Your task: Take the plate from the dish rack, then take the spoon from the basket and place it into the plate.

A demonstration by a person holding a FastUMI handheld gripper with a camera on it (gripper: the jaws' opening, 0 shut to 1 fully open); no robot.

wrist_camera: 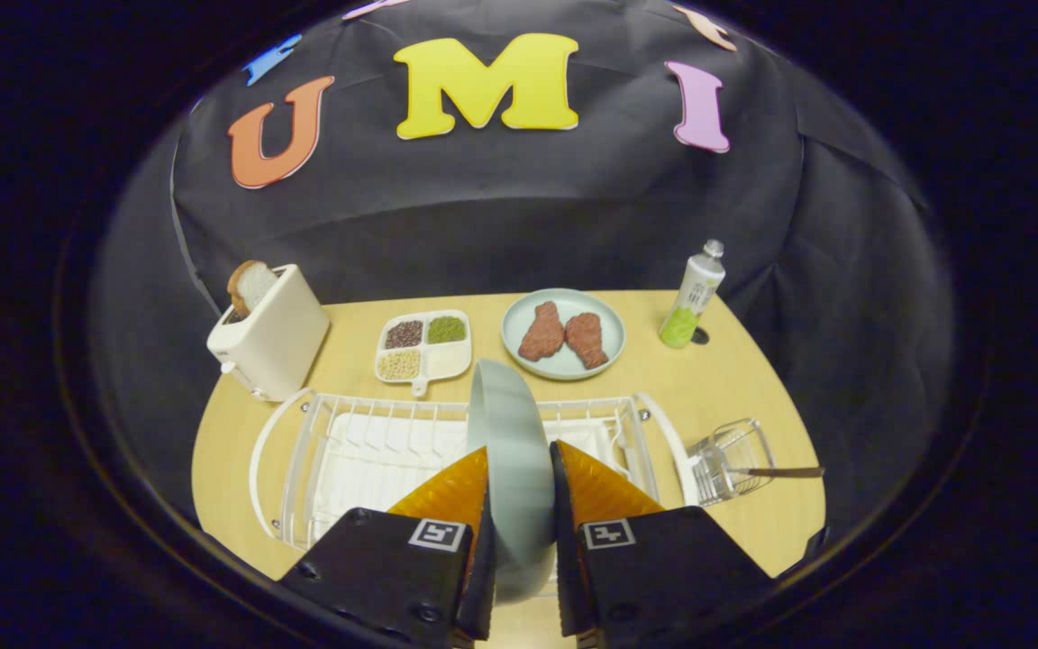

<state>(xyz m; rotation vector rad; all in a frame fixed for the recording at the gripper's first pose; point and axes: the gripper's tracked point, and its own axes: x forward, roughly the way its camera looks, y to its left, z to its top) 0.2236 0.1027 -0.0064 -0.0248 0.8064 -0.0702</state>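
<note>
A pale blue-green plate (510,433) stands on edge between my fingers, and the gripper (521,464) is shut on it, one finger pressing each face. The plate rises above the white wire dish rack (366,451), which lies on the wooden table just beyond and under my fingers. To the right of the rack a small wire basket (733,460) lies on its side. A spoon (780,471) sits in it with its handle sticking out to the right.
Beyond the rack lie a second plate (519,329) holding two pieces of meat and a white divided dish (424,347) of beans. A white toaster (271,335) with bread stands at the left, a green bottle (692,297) at the far right.
</note>
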